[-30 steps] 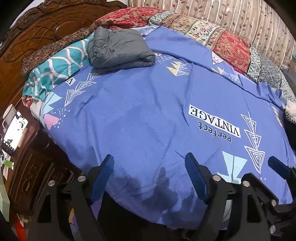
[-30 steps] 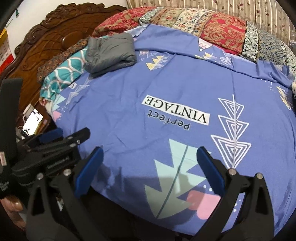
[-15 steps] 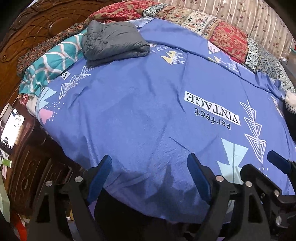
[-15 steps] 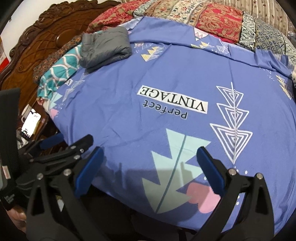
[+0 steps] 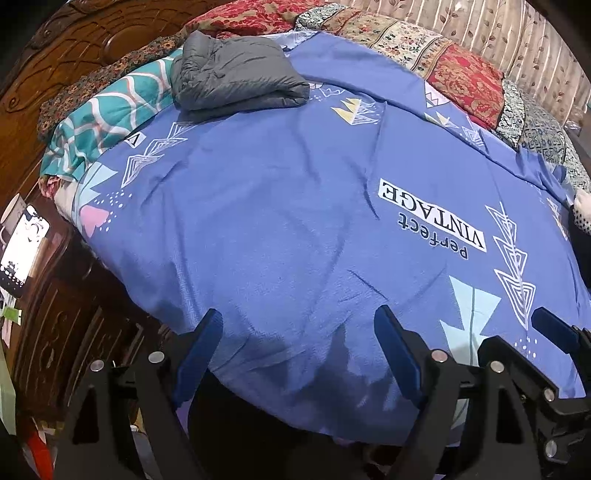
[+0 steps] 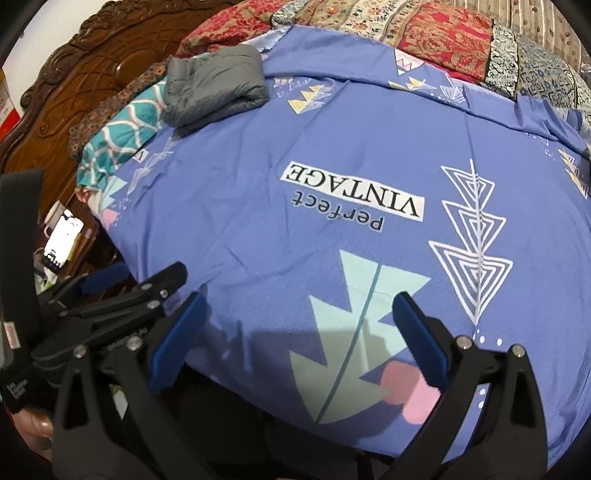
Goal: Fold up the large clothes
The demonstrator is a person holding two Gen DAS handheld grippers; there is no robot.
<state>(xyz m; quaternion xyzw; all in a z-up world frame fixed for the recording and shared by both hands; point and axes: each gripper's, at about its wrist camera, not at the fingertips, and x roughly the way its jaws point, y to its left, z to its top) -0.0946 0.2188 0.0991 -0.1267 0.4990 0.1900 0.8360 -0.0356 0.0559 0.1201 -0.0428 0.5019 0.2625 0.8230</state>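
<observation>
A large blue sheet (image 5: 280,206) printed "perfect VINTAGE" lies spread flat over the bed; it also fills the right wrist view (image 6: 369,147). A folded grey garment (image 5: 236,74) rests on its far left corner, seen too in the right wrist view (image 6: 214,85). My left gripper (image 5: 297,314) hovers open over the sheet's near edge, nothing between its blue pads. My right gripper (image 6: 299,299) stands open over the same edge, just to the right, above a pale green arrow print. Each gripper shows in the other's view: the right (image 5: 554,332), the left (image 6: 129,291).
A carved wooden headboard (image 5: 74,48) stands at left, with a teal patterned pillow (image 5: 107,118) against it. A lit phone (image 5: 22,243) lies on the bedside stand. A red patchwork quilt (image 5: 461,77) runs along the bed's far side, before a curtain (image 5: 498,33). A person's hand (image 6: 33,424) holds the left gripper.
</observation>
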